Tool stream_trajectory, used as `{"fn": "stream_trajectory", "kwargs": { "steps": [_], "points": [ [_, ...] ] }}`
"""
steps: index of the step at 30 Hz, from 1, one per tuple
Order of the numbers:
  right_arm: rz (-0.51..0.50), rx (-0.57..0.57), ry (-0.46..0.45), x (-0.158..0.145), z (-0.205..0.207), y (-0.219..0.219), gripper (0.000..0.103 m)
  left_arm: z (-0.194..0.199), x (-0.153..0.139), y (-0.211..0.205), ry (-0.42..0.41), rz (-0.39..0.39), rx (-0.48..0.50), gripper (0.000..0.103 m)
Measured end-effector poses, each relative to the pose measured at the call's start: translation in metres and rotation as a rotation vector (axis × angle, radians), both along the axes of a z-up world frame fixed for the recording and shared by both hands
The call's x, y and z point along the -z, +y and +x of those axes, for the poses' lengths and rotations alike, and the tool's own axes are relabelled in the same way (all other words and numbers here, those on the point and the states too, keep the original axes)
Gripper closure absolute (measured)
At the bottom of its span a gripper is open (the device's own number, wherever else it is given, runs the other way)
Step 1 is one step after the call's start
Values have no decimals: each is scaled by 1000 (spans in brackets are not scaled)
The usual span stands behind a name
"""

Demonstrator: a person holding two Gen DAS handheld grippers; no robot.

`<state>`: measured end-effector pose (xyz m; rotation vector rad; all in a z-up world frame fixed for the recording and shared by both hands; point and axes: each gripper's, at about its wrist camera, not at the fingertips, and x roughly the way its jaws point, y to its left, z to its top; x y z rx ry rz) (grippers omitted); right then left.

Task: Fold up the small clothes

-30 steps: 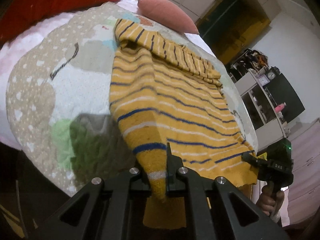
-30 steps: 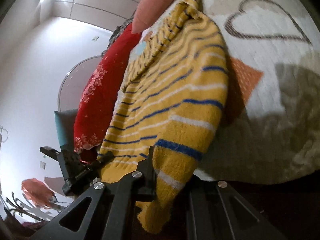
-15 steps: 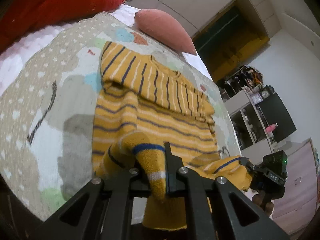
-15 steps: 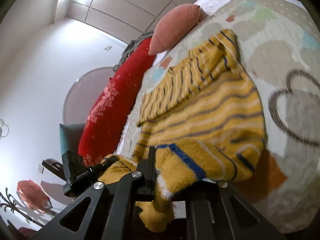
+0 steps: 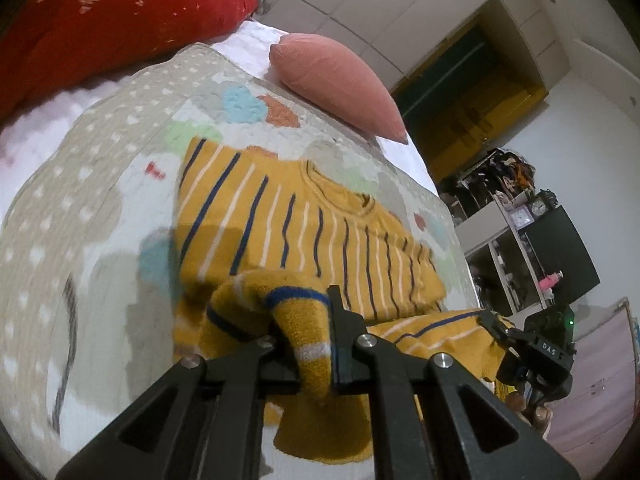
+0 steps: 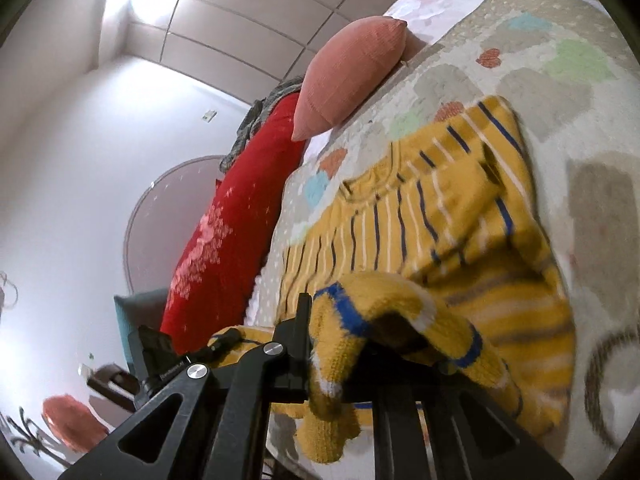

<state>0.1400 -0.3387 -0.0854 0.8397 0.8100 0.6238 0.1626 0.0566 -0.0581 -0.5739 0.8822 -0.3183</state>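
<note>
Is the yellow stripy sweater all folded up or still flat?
Partly folded. The sweater has its sleeves laid across its chest, and both grippers hold its bottom edge lifted over it.

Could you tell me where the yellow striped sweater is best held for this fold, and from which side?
Best by the two corners of its bottom hem, from the near edge of the quilt. The yellow striped sweater lies flat with its neckline far away, so the hem is the free edge. The left tool and the right tool each pinch one corner, lifting it toward the neckline.
</note>
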Motion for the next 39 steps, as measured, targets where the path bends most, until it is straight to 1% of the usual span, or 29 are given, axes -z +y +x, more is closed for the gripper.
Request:
{"fn": "stream_trajectory", "kwargs": {
  "steps": [1,3,4,5,6,7,8,9,10,11,12,15,17,18,19,21,22,24,28,31,33,36,39],
  "points": [
    [9,5,14,2,13,-1,91,15,4,1,19,-6,-6,95],
    [21,16,55,10,44,0,84,39,13,3,59,-38,-14,93],
    [23,18,70,14,54,0,72,54,22,7,87,-75,-11,88],
    [25,21,89,18,70,0,55,69,30,12,109,-126,-7,85],
    [34,24,109,24,85,-1,50,79,36,18,123,-173,-13,79],
    [45,36,125,29,95,-2,47,86,40,22,131,-210,-24,74],
    [68,67,153,37,108,-6,46,94,46,29,139,-270,-42,71],
    [90,82,169,42,116,-10,46,98,50,36,142,-328,-60,65],
    [122,96,186,49,124,-14,45,102,55,43,145,-379,-91,62],
    [157,120,206,57,134,-19,45,103,58,48,146,-408,-115,60],
    [171,135,216,61,138,-22,45,106,60,53,145,-433,-138,56],
    [204,179,240,69,152,-28,45,106,55,68,104,-432,-216,39],
    [190,191,234,65,158,-29,45,105,49,80,82,-449,-246,36],
    [173,192,226,62,160,-29,45,105,46,84,80,-438,-253,35],
    [158,192,217,59,160,-29,45,103,41,87,71,-409,-256,34],
    [139,196,192,51,161,-31,41,98,34,89,60,-347,-253,32],
    [141,205,180,47,160,-35,38,94,31,87,65,-301,-247,31],
    [159,224,182,45,158,-43,36,87,28,81,69,-234,-218,31],
    [165,290,162,35,148,-61,30,65,25,58,74,-59,-137,31],
    [157,293,135,21,134,-70,30,44,31,45,80,67,-88,30],
    [115,262,120,10,123,-64,30,30,38,40,85,129,-71,30],
    [30,146,93,-5,113,-33,31,12,53,32,103,211,-37,30],
    [-62,24,74,-12,110,17,42,7,68,25,119,289,4,30]
  ]
}}
